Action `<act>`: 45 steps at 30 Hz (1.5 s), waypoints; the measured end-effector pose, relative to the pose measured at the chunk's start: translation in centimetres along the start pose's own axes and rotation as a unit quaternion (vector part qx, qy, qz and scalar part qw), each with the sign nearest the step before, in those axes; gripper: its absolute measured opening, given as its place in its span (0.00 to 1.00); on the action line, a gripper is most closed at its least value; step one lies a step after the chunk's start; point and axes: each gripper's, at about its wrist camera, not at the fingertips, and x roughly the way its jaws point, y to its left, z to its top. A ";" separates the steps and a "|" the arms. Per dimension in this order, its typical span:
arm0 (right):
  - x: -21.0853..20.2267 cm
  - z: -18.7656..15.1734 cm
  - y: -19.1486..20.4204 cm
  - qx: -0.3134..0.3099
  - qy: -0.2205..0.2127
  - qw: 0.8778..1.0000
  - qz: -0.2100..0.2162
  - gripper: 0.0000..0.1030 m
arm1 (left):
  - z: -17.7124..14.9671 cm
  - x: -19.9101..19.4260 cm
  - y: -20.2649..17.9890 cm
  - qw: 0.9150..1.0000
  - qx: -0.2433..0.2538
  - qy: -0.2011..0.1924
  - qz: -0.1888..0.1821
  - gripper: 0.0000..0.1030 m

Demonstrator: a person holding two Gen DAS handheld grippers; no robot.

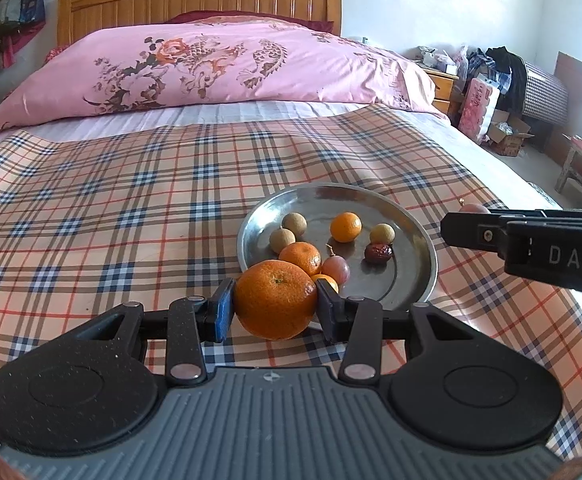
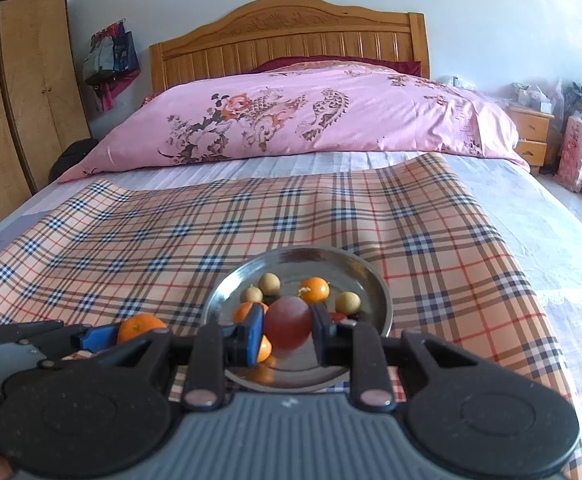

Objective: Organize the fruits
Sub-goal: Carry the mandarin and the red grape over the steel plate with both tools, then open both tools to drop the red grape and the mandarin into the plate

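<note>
The left gripper (image 1: 276, 307) pinches a large tangerine (image 1: 275, 299) beside the steel plate (image 1: 419, 236); only the right wrist view shows the right gripper (image 2: 287, 330) pinching a reddish grape (image 2: 289, 322) above the plate. A plaid cloth (image 1: 111, 208) covers the bed; a wardrobe (image 2: 23, 92) stands left.

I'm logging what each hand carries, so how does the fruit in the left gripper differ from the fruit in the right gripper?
The mandarin in the left gripper is bright orange with a dimpled peel and a green stem scar; the grape in the right gripper is dull reddish-purple and smooth. The mandarin looks clearly larger. The mandarin sits beside the metal plate, the grape above it. Both are round and clamped between fingers.
</note>
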 end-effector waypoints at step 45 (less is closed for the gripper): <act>5.6 -0.8 -4.5 0.032 0.021 0.999 0.016 0.32 | -0.6 5.9 -3.6 0.998 0.015 0.009 -0.057 0.71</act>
